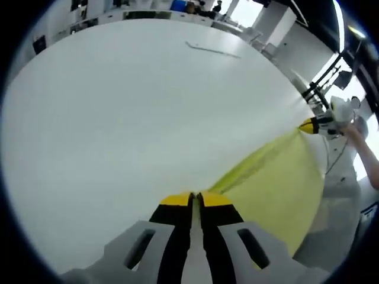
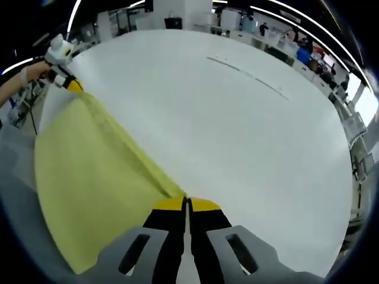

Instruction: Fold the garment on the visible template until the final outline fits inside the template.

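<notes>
- Left gripper (image 1: 196, 200), bottom centre of the left gripper view, is pinched tight on an edge of the yellow garment (image 1: 278, 177), which fans out lower right.
- Right gripper (image 2: 186, 204) is clamped the same way on the other end.
- The cloth is stretched taut between them over the white table (image 2: 225, 124).
- Risk: pull harder and a corner probably slips out, or it lands off the tape marks (image 2: 249, 76).

Black hand-held gripper (image 1: 196, 199) jaws, yellow tips, grey housing
</notes>
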The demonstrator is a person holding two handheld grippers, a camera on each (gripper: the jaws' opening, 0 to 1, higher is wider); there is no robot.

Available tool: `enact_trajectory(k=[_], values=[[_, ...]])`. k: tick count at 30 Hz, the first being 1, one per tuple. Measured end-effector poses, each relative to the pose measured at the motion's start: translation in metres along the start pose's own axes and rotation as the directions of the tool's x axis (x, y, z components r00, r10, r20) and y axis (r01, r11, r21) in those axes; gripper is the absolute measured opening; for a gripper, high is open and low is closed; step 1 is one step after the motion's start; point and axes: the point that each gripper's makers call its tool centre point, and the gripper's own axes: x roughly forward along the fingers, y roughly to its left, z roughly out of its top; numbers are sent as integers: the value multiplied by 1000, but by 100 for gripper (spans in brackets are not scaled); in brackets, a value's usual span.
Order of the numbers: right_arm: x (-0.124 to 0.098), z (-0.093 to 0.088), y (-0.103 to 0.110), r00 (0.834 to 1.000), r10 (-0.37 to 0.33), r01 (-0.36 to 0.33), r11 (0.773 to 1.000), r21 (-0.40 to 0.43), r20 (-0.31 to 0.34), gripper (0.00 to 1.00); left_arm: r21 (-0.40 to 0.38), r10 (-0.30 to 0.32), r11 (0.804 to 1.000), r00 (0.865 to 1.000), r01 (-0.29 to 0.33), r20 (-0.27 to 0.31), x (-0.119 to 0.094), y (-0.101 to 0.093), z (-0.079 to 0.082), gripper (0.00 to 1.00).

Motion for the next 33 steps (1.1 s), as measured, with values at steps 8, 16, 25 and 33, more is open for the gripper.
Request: enact_trajectory(k=[8, 16, 25, 33], values=[[1, 3, -2, 1000, -10, 10, 1000, -2, 10, 4, 18, 20, 1000, 1000, -21, 23, -2, 3, 8, 0], [4, 6, -9, 1000, -20, 21, 1000, -15, 22, 7, 35, 42, 998, 998, -44, 49, -5, 6, 14, 0], [2, 20, -8, 998, -20, 21, 1000, -10, 57, 8, 80, 61, 995, 994, -68, 88, -10, 4, 30, 1], [-3, 30, 0, 996, -10, 11, 1000, -11, 87, 10, 122, 62, 990, 993, -74, 98, -16, -5, 36, 0]])
